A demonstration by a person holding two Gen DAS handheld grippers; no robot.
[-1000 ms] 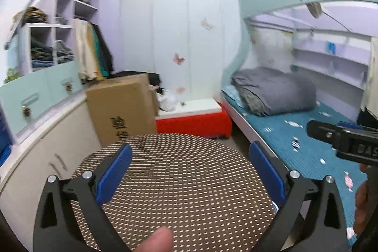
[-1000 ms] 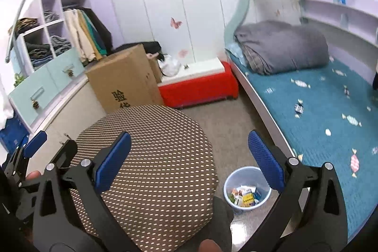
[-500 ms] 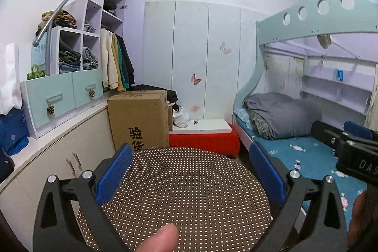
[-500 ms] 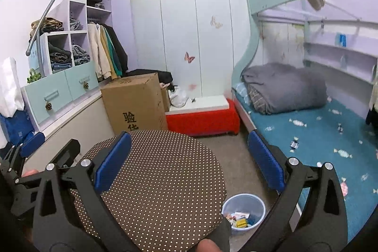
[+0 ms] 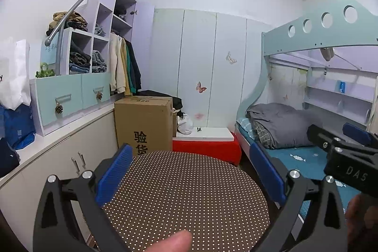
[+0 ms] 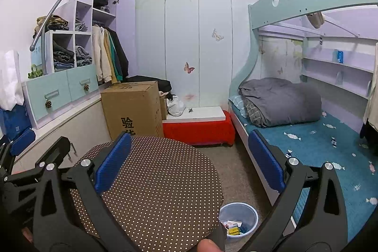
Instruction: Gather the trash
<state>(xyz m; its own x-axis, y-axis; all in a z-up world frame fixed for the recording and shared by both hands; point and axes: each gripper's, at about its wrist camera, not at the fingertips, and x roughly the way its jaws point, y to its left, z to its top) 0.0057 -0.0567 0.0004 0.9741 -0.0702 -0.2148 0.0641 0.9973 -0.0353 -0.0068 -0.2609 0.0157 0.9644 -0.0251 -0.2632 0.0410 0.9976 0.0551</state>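
Both claws are spread wide with nothing between their ribbed blue pads. The left gripper [image 5: 189, 176] fills the lower frame over a round table in brown cloth with fine white dots [image 5: 186, 195], and the right gripper [image 6: 187, 161] frames that same table. The trash sits at the lower centre-right of the right wrist view, in a small round translucent plastic bin [image 6: 238, 216] on the grey carpet, holding crumpled wrappers. Mid-frame stands a tall matte cardboard box [image 6: 132, 108] beside a low red bench with a white top [image 6: 198, 126].
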